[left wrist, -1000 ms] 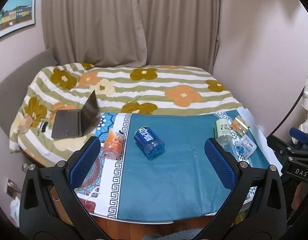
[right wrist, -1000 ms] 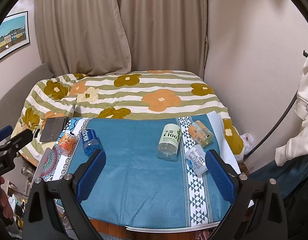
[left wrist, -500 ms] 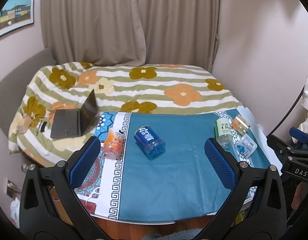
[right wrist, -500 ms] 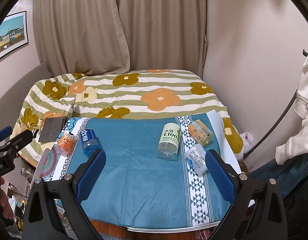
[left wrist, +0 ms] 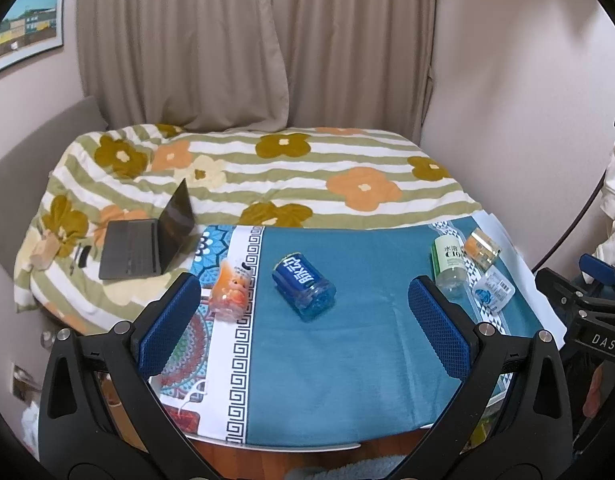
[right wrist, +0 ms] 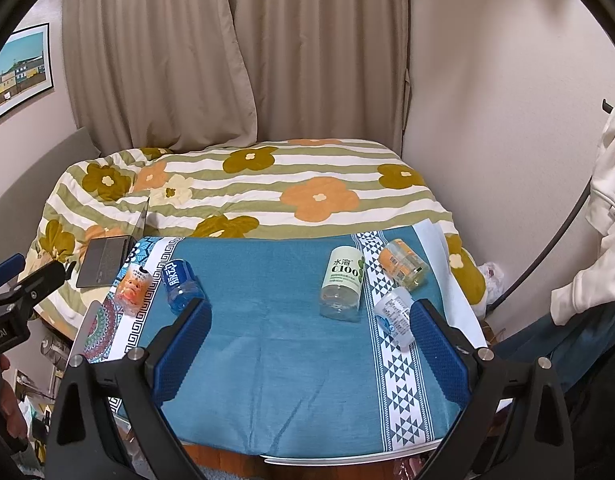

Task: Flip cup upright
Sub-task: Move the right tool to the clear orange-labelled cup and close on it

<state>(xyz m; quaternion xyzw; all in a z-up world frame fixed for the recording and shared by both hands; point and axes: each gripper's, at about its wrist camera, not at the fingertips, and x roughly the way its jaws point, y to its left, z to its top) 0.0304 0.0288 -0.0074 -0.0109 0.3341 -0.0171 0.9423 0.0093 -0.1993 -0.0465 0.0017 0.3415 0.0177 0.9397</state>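
Both tools (left wrist: 303, 320) (right wrist: 307, 336) gape above apparently toppled cups (left wrist: 303, 286).

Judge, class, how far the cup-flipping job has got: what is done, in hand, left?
Done: nothing; all five cups lie on their sides, including the blue cup and green-label cup. In hand: nothing; the left gripper and right gripper hover open above the table. Left: righting every cup.
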